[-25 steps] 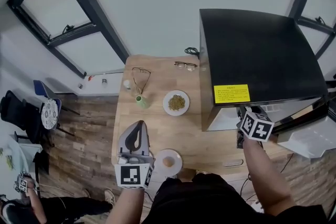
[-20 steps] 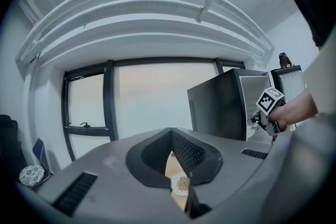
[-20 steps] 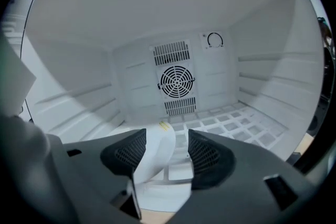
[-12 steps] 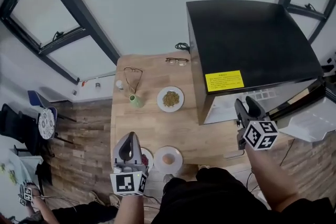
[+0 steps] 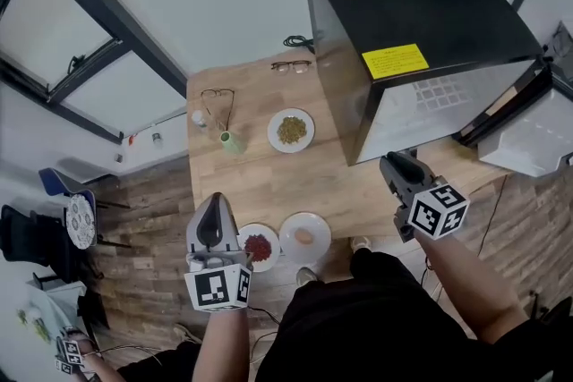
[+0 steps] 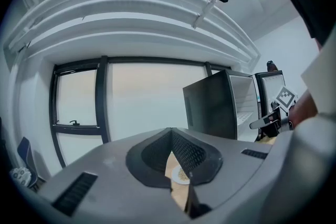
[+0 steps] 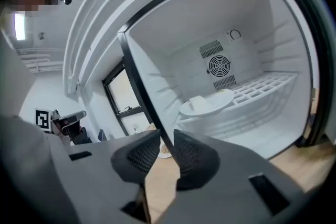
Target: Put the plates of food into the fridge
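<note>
I see the fridge (image 5: 407, 9) open at upper right, one white plate (image 7: 207, 103) on its shelf, contents unclear. On the table (image 5: 260, 183): greenish-food plate (image 5: 291, 130), egg plate (image 5: 304, 238), and red-food plate (image 5: 259, 247) partly behind my left tool (image 5: 215, 203), pinched together and empty. Right tool (image 5: 395, 160) has just been closing to a narrow gap, empty.

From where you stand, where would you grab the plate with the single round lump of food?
I'd pinch the plate by its near rim, coming in low from the front edge of the table. It lies flat and shallow, the lump sits mid-plate, and the plate of red food crowds its left.
</note>
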Demonstrator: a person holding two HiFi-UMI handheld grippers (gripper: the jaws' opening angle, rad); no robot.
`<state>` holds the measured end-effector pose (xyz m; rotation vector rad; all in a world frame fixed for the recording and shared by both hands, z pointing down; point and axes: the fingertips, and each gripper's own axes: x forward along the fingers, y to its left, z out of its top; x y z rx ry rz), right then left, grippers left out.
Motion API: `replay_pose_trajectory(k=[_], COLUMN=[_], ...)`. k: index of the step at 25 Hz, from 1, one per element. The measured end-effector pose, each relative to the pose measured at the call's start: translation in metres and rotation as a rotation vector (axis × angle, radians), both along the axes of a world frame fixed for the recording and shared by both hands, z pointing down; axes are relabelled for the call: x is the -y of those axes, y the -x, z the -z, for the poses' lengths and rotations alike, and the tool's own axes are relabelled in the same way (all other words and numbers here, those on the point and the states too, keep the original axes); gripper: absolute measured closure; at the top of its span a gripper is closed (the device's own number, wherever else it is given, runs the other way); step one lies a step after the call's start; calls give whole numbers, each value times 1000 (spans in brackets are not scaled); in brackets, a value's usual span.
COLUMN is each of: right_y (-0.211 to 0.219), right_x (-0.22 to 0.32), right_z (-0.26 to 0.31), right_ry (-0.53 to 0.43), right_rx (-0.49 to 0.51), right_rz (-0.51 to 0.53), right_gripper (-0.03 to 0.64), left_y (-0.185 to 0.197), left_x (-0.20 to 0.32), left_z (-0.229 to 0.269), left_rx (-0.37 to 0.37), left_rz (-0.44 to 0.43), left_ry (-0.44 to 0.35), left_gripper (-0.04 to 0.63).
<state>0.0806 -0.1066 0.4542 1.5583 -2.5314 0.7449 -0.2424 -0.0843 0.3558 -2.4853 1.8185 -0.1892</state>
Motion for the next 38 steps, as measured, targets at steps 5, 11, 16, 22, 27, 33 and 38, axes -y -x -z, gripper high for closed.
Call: replay_pose_trajectory(k=[5,11,16,22,27,33,38], right_y=[35,76,108,133,139,137,150], right_x=[-34,-72,-112,-157,-179,-185,-177], right_z=[-13,-39,-68,-124,-176,-224,-250], right_ry=[48,97,157,273,414,561,617], right_rx=[54,110,150,217,318,492,538], right_rz=[-27,-65,-78,-121,-207,-342,-339], right_gripper=[529,531,531,528,430,377,377], left_y=[27,62,79,84,88,89,93], left_x=[-17,-39,-51,-70,-84,-92,-91], left_z=[4,7,-7,-25,-32,-44,-43], left_rx=[-16,-16,-27,-19,2,40,79], left_rz=[-29,-67,-97,-145,-160,-162,-155], left_ry=[-22,-42,-11,25,30,59,66], left_gripper=[592,592,592,592,592,592,592])
